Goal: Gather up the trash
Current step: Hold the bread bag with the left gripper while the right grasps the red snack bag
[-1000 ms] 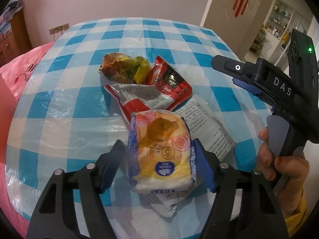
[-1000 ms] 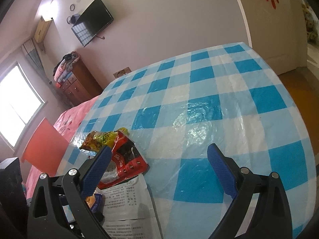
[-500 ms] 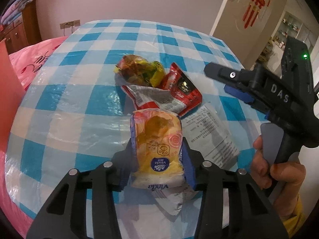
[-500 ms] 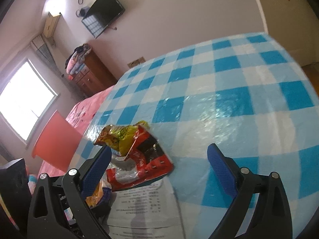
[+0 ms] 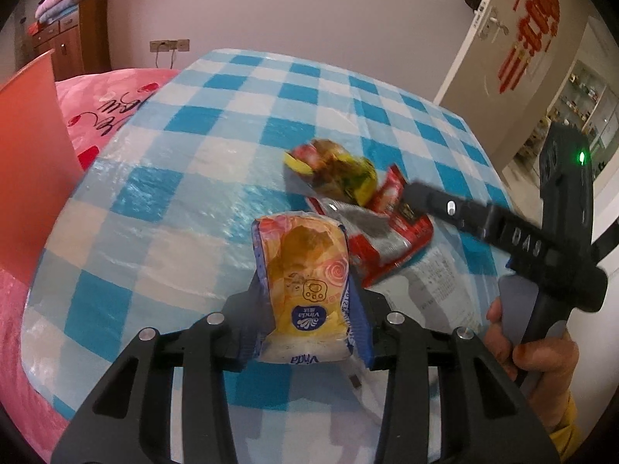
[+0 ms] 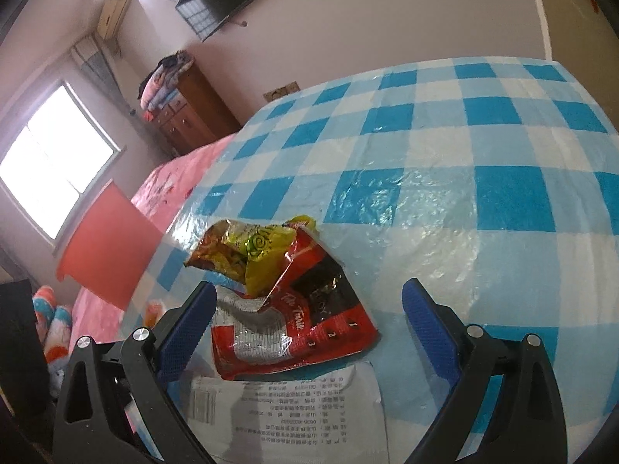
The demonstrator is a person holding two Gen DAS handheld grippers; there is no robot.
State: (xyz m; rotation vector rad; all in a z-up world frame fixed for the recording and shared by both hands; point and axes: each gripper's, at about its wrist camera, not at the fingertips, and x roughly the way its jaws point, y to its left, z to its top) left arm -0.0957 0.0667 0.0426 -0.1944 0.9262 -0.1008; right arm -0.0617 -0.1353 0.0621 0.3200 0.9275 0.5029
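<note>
My left gripper (image 5: pixel 309 309) is shut on a yellow Vinda tissue pack (image 5: pixel 305 282) and holds it above the checked table (image 5: pixel 201 178). A red snack wrapper (image 6: pixel 294 332) lies on the table, with a crumpled yellow wrapper (image 6: pixel 247 251) just behind it and a printed white paper (image 6: pixel 286 410) in front. My right gripper (image 6: pixel 309 324) is open, its jaws standing wide to either side of the red wrapper, above it. In the left wrist view the right gripper's body (image 5: pixel 503 232) reaches over the red wrapper (image 5: pixel 387 239) and the yellow wrapper (image 5: pixel 340 170).
A red chair back (image 5: pixel 27 147) stands left of the table, beside a pink bed cover (image 5: pixel 108 100). A wooden dresser (image 6: pixel 189 112) stands against the far wall. The table's right edge (image 6: pixel 603 123) drops toward a door.
My left gripper closed on the tissue pack and lifted it, swinging left. My right gripper moved left and down over the red wrapper, still open.
</note>
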